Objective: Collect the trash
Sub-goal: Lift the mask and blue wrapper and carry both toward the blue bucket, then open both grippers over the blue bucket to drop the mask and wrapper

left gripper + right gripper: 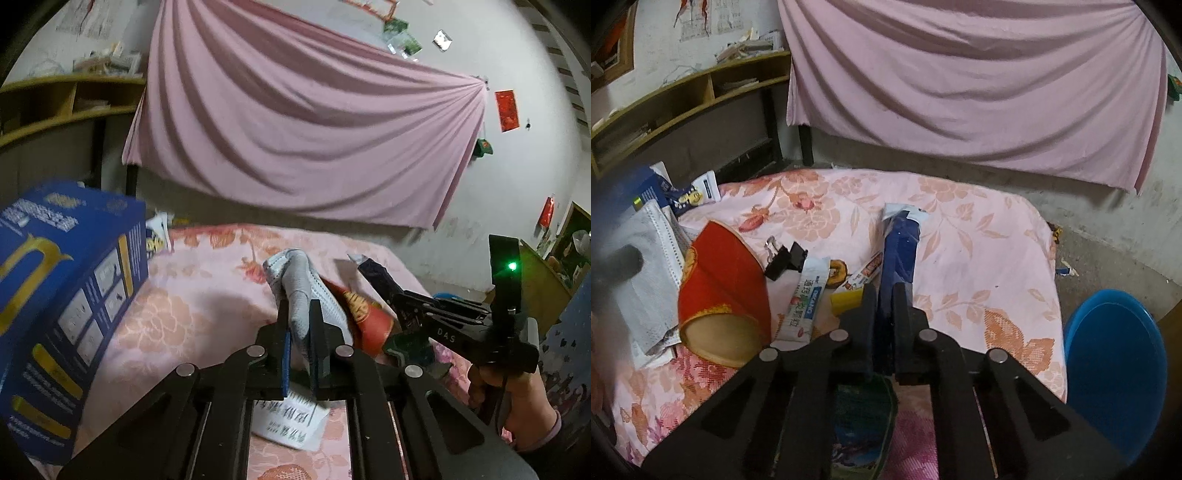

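My left gripper [300, 306] is shut on a white face mask [295, 273], held above the floral bed cover [184, 295]. The mask also shows in the right wrist view [650, 266] at the far left. My right gripper [885, 291] is shut on a dark blue wrapper [899, 243] with a white torn top; it also shows in the left wrist view [380, 273]. A red paper cup [720, 291] lies on its side beside the mask. A white sachet [805, 299], a small snack wrapper [866, 273], a yellow piece [846, 301] and a black binder clip [785, 258] lie between cup and wrapper.
A blue carton [62, 306] stands at the left of the bed. A printed paper slip [291, 421] lies under my left gripper. A blue plastic bin [1115, 365] stands on the floor at the right. A pink sheet [960, 74] hangs behind, shelves [683, 99] at the left.
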Demonstrator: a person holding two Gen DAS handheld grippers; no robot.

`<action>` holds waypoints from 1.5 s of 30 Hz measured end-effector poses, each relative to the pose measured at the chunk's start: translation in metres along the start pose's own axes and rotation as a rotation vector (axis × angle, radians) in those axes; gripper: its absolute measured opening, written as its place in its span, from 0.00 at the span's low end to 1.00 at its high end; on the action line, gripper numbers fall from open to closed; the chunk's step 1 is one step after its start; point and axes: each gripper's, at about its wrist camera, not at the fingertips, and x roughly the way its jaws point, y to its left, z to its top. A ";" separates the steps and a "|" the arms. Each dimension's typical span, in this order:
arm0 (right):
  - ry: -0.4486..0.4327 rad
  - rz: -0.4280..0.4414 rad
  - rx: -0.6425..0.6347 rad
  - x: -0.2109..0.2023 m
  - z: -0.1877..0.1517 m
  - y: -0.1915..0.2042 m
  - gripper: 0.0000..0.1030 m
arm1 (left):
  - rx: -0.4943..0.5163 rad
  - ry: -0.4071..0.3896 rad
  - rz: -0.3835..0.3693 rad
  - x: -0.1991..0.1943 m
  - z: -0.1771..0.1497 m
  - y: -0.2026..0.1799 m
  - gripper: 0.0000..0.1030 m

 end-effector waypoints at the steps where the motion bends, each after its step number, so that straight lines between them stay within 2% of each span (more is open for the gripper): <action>1: -0.011 -0.003 0.005 -0.003 0.000 -0.001 0.34 | 0.015 -0.023 0.003 -0.005 0.000 -0.003 0.05; 6: -0.129 0.006 0.033 -0.026 -0.004 -0.006 0.33 | 0.102 -0.149 0.051 -0.032 -0.004 -0.022 0.05; 9: -0.259 0.012 0.036 -0.050 -0.009 -0.006 0.33 | 0.183 -0.240 0.095 -0.048 -0.008 -0.041 0.05; 12: -0.369 0.021 0.036 -0.071 -0.014 -0.006 0.33 | 0.225 -0.298 0.114 -0.056 -0.009 -0.059 0.05; 19: -0.583 -0.052 0.059 -0.118 -0.030 -0.017 0.33 | 0.298 -0.345 0.081 -0.055 0.001 -0.105 0.05; 22: -0.645 -0.114 0.084 -0.137 -0.036 -0.030 0.33 | 0.301 -0.337 0.023 -0.043 0.012 -0.129 0.05; 26: -0.677 -0.188 0.120 -0.154 -0.045 -0.054 0.33 | 0.336 -0.320 -0.041 -0.022 0.023 -0.167 0.05; 31: -0.669 -0.260 0.206 -0.169 -0.060 -0.093 0.34 | 0.350 -0.264 -0.116 0.007 0.031 -0.214 0.05; 39: -0.569 -0.300 0.404 -0.169 -0.082 -0.163 0.34 | 0.240 -0.054 -0.206 0.082 0.045 -0.267 0.05; 45: -0.460 -0.307 0.519 -0.158 -0.101 -0.201 0.34 | 0.221 0.051 -0.230 0.122 0.040 -0.284 0.05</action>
